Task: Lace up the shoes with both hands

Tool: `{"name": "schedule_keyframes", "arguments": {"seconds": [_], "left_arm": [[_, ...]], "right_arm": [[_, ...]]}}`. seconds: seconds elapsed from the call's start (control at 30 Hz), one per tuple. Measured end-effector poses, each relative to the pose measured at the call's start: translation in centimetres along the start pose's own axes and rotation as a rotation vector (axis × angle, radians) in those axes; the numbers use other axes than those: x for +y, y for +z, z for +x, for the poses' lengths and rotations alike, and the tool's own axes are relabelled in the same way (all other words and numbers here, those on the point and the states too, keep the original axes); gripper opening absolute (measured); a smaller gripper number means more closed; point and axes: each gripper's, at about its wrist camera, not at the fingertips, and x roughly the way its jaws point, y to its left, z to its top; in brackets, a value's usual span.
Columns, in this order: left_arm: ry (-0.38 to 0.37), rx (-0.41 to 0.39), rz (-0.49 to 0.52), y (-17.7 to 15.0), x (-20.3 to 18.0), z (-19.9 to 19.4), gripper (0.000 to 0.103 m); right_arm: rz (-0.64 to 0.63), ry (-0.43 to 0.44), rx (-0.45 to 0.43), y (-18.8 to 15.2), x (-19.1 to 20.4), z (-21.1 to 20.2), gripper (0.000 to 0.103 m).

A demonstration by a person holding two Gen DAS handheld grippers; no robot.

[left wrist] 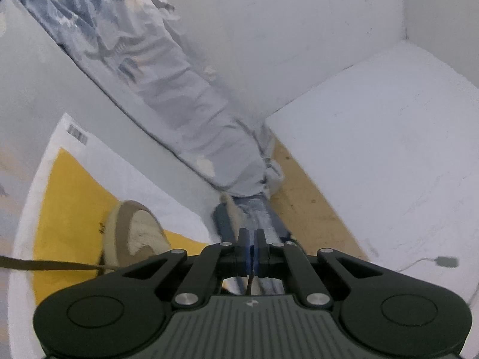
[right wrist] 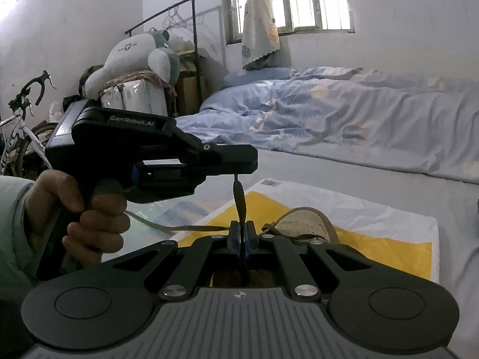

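on the left, a bicycle (right wrist: 18, 131) leans by the wall, and my hand (right wrist: 74, 209) grips the handle of my left tongs (right wrist: 236, 161), seen side-on from the right camera. those tongs are pinched tight on the dark tip of a lace (right wrist: 239, 200), which hangs straight down from them into my right tongs (right wrist: 240, 233). the right tongs are squeezed narrow on that same strand, so both pairs hold one short stretch of lace between them. in the left camera my left tongs (left wrist: 254, 239) show closed, with a thin dark strand running through them.

further right, the shoe (right wrist: 302, 224) sits on a white and yellow bag (right wrist: 389, 239) spread on the bed (right wrist: 359, 119), just behind the right tongs. a second lace end (right wrist: 167, 226) trails off to the left from the shoe. the left camera shows the same shoe (left wrist: 134, 233), tan and cream.

i judge the lacing barely started or midway: i cannot see the eyelets well enough to count. the lace tip is in hand, unthreaded, and the threading and the tie remain to be done.
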Motion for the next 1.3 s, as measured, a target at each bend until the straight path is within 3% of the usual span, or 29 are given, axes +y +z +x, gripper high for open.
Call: {"name": "schedule_keyframes", "arguments": {"seconds": [0.1,0.23,0.77,0.9,1.3], "left_arm": [[0.043,0.019,0.065,-0.1,-0.7,0.2,0.000],[0.041,0.046,0.114,-0.5,-1.4,0.6,0.000],[0.018,0.122,0.171,-1.5,-2.2,1.6,0.000],[0.015,0.121,0.164,-1.5,-2.2,1.5,0.000],[0.010,0.123,0.148,-1.4,-2.2,1.3,0.000]], "right_arm": [[-0.014,-0.021,-0.006,0.1,0.2,0.0,0.005],[-0.031,-0.044,-0.019,0.2,0.5,-0.1,0.014],[-0.023,-0.036,-0.034,0.3,0.5,-0.3,0.011],[-0.026,-0.031,-0.025,0.3,0.5,-0.2,0.006],[-0.046,-0.038,-0.034,0.2,0.5,-0.3,0.003]]}}
